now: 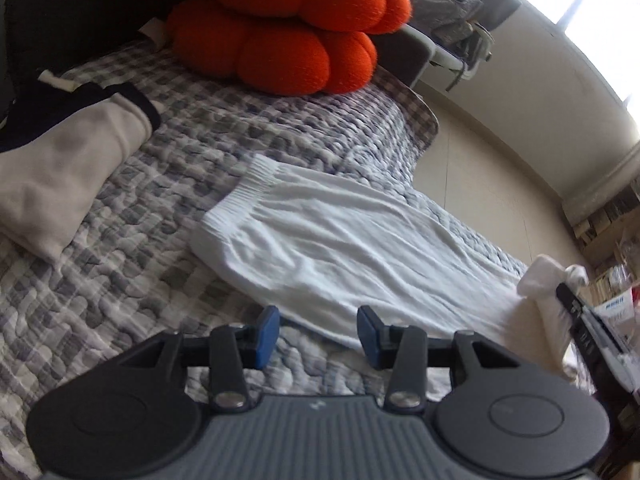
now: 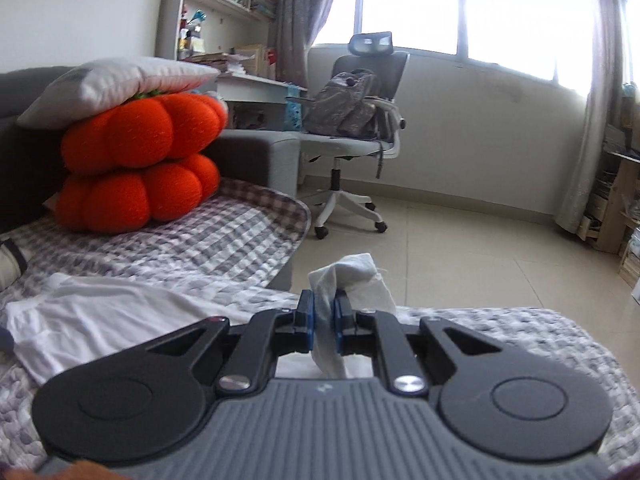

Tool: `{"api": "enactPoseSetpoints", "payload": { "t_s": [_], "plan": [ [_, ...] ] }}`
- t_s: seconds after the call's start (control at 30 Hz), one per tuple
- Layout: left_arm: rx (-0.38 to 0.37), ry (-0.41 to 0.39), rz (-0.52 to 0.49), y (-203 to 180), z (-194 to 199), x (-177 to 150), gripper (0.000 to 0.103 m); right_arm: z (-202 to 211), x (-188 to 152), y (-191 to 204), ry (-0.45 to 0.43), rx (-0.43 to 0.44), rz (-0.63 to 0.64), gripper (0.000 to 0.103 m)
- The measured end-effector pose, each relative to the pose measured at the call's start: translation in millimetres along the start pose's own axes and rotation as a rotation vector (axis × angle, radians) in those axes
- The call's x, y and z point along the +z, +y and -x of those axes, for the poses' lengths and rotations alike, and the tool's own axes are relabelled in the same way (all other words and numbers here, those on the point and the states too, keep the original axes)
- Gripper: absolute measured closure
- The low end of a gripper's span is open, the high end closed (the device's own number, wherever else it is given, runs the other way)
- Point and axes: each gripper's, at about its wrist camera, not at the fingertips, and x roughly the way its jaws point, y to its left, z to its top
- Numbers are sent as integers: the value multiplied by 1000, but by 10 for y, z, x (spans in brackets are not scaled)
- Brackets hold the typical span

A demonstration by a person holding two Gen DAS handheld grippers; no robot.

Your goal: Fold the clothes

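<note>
The white garment [image 1: 344,248] lies spread on the checked bed cover [image 1: 120,280], below the orange cushions [image 1: 288,28]. The right hand-held gripper [image 2: 324,320] pinches the garment's far corner, lifting it off the cover. The left hand-held gripper [image 1: 318,334] hangs wide apart, empty, just beside the garment's near edge.

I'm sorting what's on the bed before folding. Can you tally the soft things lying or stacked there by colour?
White: 1, the white garment, one end pinched in the right gripper
Cream with dark trim: 1, the cream garment
Orange: 2, the orange cushions, stacked
Grey: 1, the grey pillow on top of them
Total: 5
</note>
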Motion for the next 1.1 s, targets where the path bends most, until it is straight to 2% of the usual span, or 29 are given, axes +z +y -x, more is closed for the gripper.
{"api": "enactPoseSetpoints", "payload": {
  "t_s": [0.17, 0.37, 0.5, 0.57, 0.63, 0.67, 0.77, 0.83, 0.87, 0.97, 1.1],
  "plan": [
    [-20, -8, 104, 299, 25, 110, 59, -129, 25, 688, 27, 76, 3, 91],
    [-46, -19, 219, 551, 42, 196, 59, -156, 59, 1310, 25, 107, 62, 92],
    [-54, -16, 225, 592, 33, 207, 59, -270, 21, 1564, 68, 111, 87, 92],
    [-66, -16, 230, 598, 28, 213, 59, -240, 23, 1510, 87, 189, 75, 86],
    [-70, -15, 239, 597, 21, 214, 59, -191, 33, 1432, 100, 281, 55, 84],
    [-66, -11, 238, 581, 12, 212, 59, -167, 39, 1393, 107, 328, 44, 74],
    [-62, -9, 221, 522, 23, 201, 59, -94, 54, 1276, 127, 466, 14, 65],
    [-64, -12, 216, 493, 35, 200, 59, 49, 138, 1094, 94, 565, 5, 60],
    [-67, -16, 219, 486, 43, 205, 59, 109, 177, 997, 68, 577, 4, 53],
    [-67, -18, 220, 458, 30, 208, 59, 167, 261, 683, 42, 510, -15, 49],
    [-69, -11, 200, 381, -15, 197, 59, -9, 186, 533, 129, 451, 1, 49]
  ]
}}
